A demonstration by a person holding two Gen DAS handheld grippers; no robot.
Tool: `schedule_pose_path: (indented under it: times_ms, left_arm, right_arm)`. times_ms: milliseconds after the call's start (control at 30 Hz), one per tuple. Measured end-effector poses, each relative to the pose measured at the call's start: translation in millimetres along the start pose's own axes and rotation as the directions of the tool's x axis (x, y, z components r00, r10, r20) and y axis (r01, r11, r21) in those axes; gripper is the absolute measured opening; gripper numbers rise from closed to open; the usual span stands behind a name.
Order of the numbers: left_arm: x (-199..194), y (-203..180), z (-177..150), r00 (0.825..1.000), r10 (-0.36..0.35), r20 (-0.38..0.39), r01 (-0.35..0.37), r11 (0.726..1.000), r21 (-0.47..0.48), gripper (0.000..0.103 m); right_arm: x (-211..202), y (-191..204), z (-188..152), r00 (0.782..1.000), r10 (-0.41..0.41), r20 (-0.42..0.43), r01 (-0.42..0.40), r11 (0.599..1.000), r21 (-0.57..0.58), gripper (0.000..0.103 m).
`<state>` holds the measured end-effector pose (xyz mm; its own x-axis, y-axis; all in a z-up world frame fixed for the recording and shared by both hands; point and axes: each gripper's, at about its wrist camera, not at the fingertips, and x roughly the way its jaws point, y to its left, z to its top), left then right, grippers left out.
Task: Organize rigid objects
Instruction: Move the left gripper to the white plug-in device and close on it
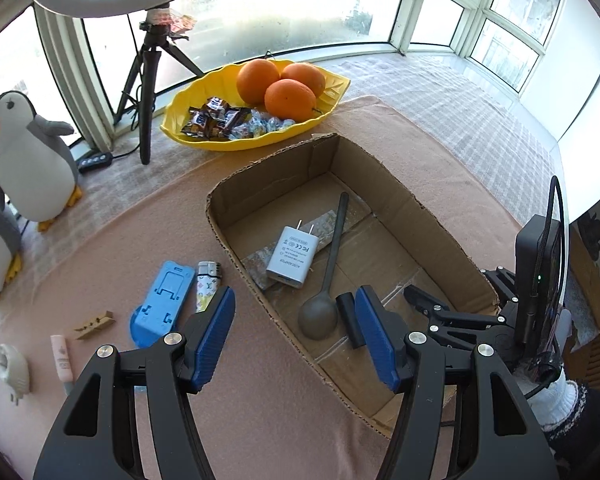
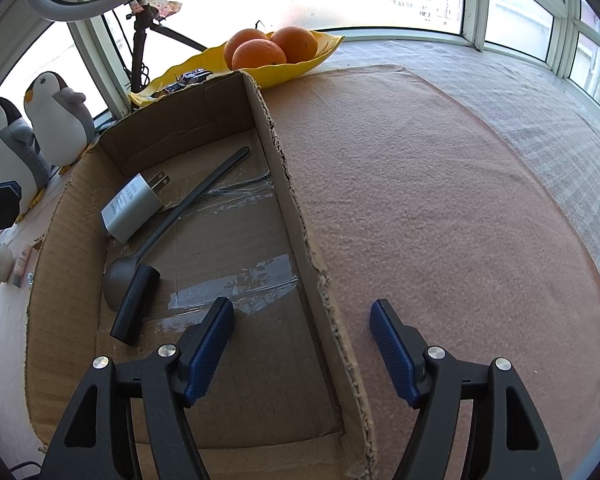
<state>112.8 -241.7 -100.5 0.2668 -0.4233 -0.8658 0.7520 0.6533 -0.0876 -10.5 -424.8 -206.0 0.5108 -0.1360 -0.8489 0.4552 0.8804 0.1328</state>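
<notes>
Cardboard box [image 1: 440, 236] on the tabletop [image 1: 260, 400] already holds charger [image 1: 290, 254], spoon [image 1: 320, 314], black tube [image 1: 350, 318]. Left gripper [image 1: 296, 332] over the box's left wall, jaws released, empty. Right gripper [image 2: 302, 348] jaws released, straddling the box's right wall. Probably next: the blue stand [image 1: 162, 304], lighter [image 1: 207, 282], clothespin [image 1: 94, 324] left of the box.

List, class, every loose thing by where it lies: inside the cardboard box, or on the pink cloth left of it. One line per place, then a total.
Inside the cardboard box: 3 (white charger, grey spoon, black tube)
On the pink cloth: 5 (blue stand, lighter, wooden clip, pink tube, white shell-like piece)
Total: 8
</notes>
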Motion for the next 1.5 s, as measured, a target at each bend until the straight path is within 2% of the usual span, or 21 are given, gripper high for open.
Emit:
schedule_pose_path:
  times_ms: [233,400,600,733,867,1033,1167,1400,1500]
  left_arm:
    - [-25,56,-32,0.997,0.081,0.004,-0.080,0.993,-0.088,0.062]
    - [-39,101,-59,0.988,0.152,-0.012,-0.152,0.974,-0.170,0.062]
    - [-61,165,-85,0.972,0.233,-0.029,-0.232,0.931,-0.281,0.062]
    - [-74,214,-100,0.953,0.297,-0.052,-0.296,0.886,-0.358,0.062]
    - [-81,267,-116,0.955,0.285,-0.077,-0.286,0.829,-0.481,0.062]
    - [-83,321,-123,0.970,0.226,-0.088,-0.233,0.763,-0.604,0.062]
    - [-72,343,-121,0.972,0.205,-0.115,-0.231,0.750,-0.619,0.061]
    - [-48,364,-118,0.965,0.203,-0.165,-0.261,0.749,-0.608,0.060]
    - [-39,371,-119,0.967,0.180,-0.179,-0.253,0.747,-0.615,0.054]
  right_arm:
    - [0,2,-1,1.000,0.000,0.000,0.000,1.000,-0.002,0.067]
    - [0,2,-2,1.000,-0.001,-0.001,0.001,1.000,-0.003,0.068]
    - [0,4,-3,1.000,-0.005,-0.001,0.005,1.000,-0.010,0.069]
    - [1,3,-2,1.000,-0.007,-0.002,0.007,1.000,-0.009,0.070]
    - [1,2,-2,1.000,-0.012,-0.005,0.012,1.000,-0.011,0.072]
    - [1,1,-1,1.000,-0.024,-0.008,0.024,1.000,-0.016,0.075]
    - [1,1,-1,0.999,-0.033,-0.010,0.033,0.999,-0.017,0.076]
    - [0,1,-1,0.999,-0.042,-0.016,0.042,0.999,-0.014,0.077]
    - [0,1,-1,0.999,-0.046,-0.017,0.046,0.999,-0.009,0.077]
